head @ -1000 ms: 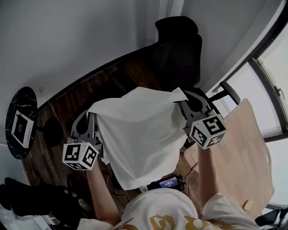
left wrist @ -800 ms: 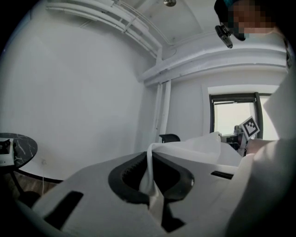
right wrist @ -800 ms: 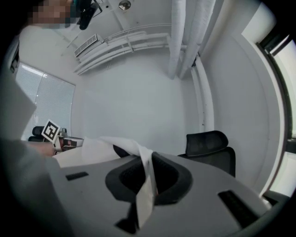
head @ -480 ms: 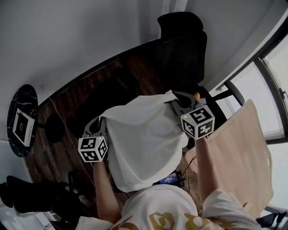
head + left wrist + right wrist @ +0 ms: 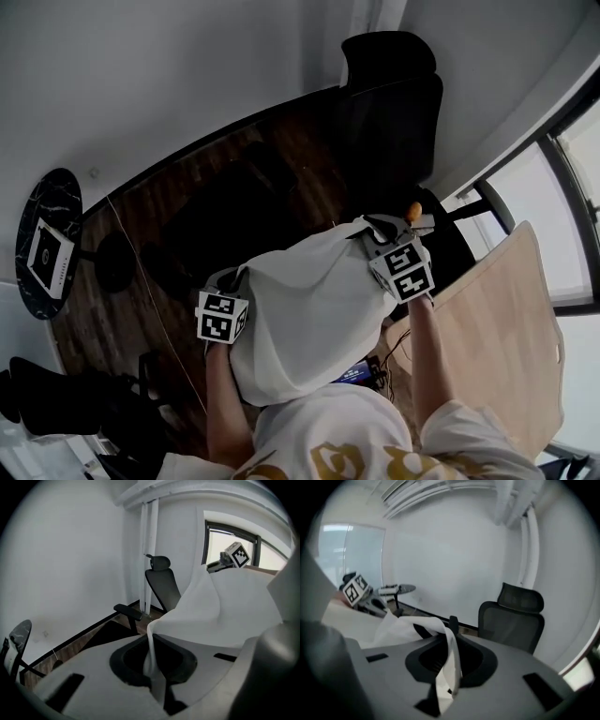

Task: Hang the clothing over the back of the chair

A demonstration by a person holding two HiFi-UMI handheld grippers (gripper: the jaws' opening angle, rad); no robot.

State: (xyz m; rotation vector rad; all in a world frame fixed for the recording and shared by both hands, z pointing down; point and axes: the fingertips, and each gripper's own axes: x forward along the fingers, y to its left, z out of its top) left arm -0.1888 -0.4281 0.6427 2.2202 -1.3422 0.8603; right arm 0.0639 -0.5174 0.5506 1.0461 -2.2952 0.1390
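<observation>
The left gripper (image 5: 225, 281) is holding its jaws together, clamped on an edge of the white clothing (image 5: 309, 319), which is rising out of the slit between them and spreading off to their right. The right gripper (image 5: 377, 230) is opening its jaws, with a folded strip of the same cloth running down between them and draping away to their left. The clothing is hanging stretched between the two pairs of jaws, sagging toward the person. The black chair (image 5: 389, 112) is standing ahead of both jaws, apart from the cloth.
</observation>
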